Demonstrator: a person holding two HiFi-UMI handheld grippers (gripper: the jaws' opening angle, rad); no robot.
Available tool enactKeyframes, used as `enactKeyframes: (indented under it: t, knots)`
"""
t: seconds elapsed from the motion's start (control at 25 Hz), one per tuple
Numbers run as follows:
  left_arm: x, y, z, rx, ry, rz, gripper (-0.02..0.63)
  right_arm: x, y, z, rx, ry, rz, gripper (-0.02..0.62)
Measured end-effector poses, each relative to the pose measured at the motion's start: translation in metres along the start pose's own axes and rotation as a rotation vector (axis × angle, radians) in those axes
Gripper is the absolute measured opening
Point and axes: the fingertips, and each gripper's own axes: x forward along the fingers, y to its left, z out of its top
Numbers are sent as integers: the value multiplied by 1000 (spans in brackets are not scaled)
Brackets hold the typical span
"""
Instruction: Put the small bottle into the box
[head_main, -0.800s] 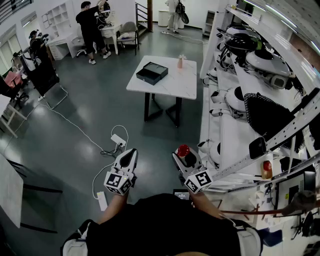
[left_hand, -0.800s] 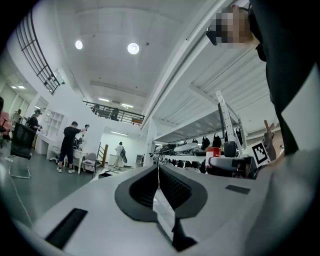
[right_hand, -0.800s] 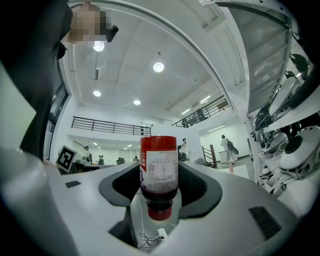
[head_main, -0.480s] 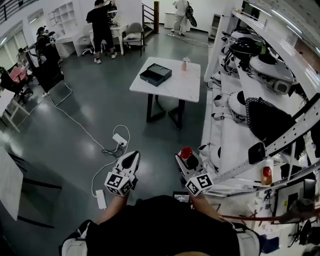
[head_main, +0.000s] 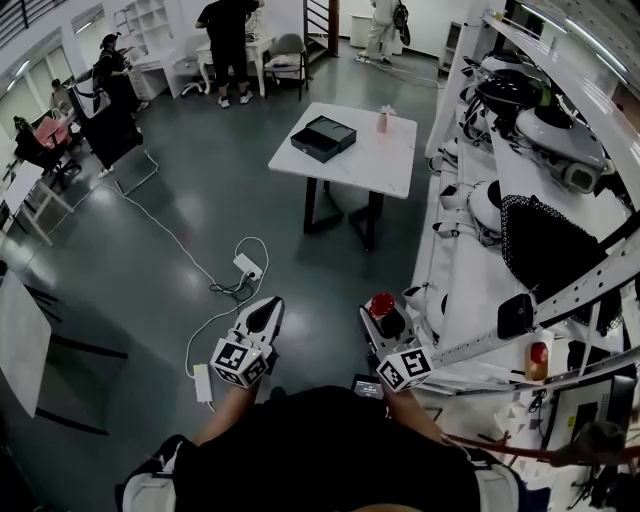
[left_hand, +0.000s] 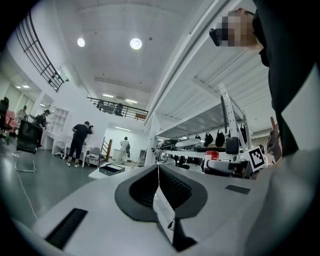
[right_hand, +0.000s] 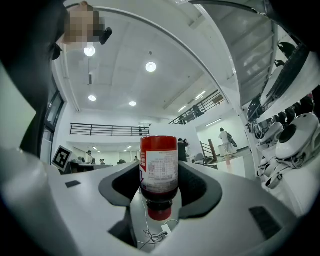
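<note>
While the right gripper (right_hand: 160, 186) clamps the red bottle (right_hand: 158, 162) cap-down, left gripper (left_hand: 158, 181) closed, empty; slackened grip short of the box (head_main: 323, 137) could drop it

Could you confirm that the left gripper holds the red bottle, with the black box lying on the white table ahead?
Not quite: the right gripper holds the red bottle, as the right gripper view shows; the left gripper is empty. The black box does lie on the white table ahead.

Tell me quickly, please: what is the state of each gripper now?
Left gripper: closed, jaws together, nothing between them.
Right gripper: closed on the small bottle, red with a label.
</note>
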Motion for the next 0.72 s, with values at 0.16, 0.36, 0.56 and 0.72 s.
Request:
enactKeyframes:
  t: [0.16,0.36,0.56,0.72]
  knots:
    - [-1,-8,-9,-8,21,24,20,-8,-8,-8,18,10,16,235]
    - [5,-10,-8,32,40,13,20,-12,-37,-12,47,4,-13,235]
    - [-11,13,-19,11,95,69,21,-11,-33,-24,70,27,-27,235]
    - [4,47,-31,-34,98,102,20,7,-40,-28,58,57,-54,235]
